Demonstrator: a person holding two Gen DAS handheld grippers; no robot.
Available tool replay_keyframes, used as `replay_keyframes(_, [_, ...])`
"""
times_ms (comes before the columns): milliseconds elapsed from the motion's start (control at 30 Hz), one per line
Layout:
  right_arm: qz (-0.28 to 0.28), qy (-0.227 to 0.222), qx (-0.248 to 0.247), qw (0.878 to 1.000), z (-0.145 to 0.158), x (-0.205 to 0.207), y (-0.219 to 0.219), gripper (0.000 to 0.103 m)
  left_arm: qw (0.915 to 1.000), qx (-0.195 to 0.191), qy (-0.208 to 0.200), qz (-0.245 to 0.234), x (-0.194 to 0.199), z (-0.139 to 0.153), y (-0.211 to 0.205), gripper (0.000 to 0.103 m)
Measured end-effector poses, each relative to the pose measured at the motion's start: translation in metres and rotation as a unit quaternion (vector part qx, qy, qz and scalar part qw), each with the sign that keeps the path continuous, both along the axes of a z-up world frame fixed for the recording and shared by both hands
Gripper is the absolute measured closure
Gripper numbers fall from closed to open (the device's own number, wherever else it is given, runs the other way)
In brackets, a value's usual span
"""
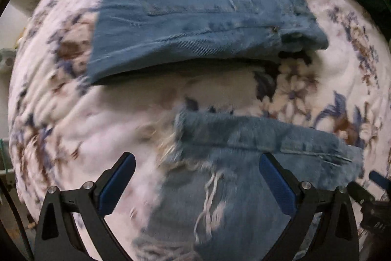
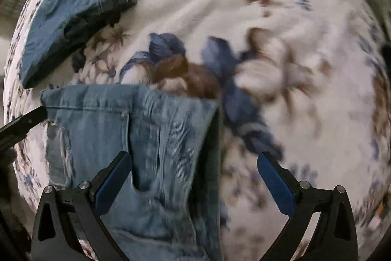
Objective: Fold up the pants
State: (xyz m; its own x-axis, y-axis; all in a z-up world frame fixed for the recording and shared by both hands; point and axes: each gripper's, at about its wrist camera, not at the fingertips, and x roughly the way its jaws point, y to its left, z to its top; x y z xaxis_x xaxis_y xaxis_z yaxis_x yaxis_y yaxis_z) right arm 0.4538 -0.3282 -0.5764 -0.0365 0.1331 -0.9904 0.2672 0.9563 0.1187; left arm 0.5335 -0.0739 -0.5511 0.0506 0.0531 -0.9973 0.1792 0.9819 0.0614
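Note:
Light blue ripped jeans (image 1: pixel 234 177) lie on the floral bedspread (image 1: pixel 73 138), their frayed end near me. My left gripper (image 1: pixel 196 184) is open, its jaws straddling the frayed denim from just above. The same jeans show in the right wrist view (image 2: pixel 136 138), with a stitched hem along the far edge. My right gripper (image 2: pixel 194 184) is open over the jeans' right edge, left finger (image 2: pixel 114 182) over the denim, right finger (image 2: pixel 276 184) over the bedspread. The right gripper's tip shows in the left wrist view (image 1: pixel 366 190).
A darker blue folded pair of jeans (image 1: pixel 200 14) lies farther back on the bed; it also shows in the right wrist view (image 2: pixel 78 11) at upper left. The left gripper's tip (image 2: pixel 22 124) enters the right wrist view at the left edge.

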Motion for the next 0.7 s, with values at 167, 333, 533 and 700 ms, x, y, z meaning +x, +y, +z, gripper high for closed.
replay_keyframes(167, [0.035,0.017,0.031,0.999,-0.038,0.027,0.004,0.0,0.9988,-0.021,0.043,-0.008,0.016,-0.041,0.006,0.013])
replay_keyframes(333, [0.028,0.013,0.041,0.999,-0.05,0.037,0.004,0.036,0.9972,-0.07,0.026,0.001,0.017,-0.035,0.013,0.086])
replay_keyframes(533, [0.021,-0.014,0.052,0.998,-0.031,0.033,0.003,0.077,0.998,-0.059,-0.019,0.001,0.001,-0.001,0.007,0.093])
replay_keyframes(700, [0.025,-0.027,0.032,0.999,-0.004,0.029,0.017,0.08,0.9977,-0.045,-0.051,0.0,-0.018,0.04,0.008,0.094])
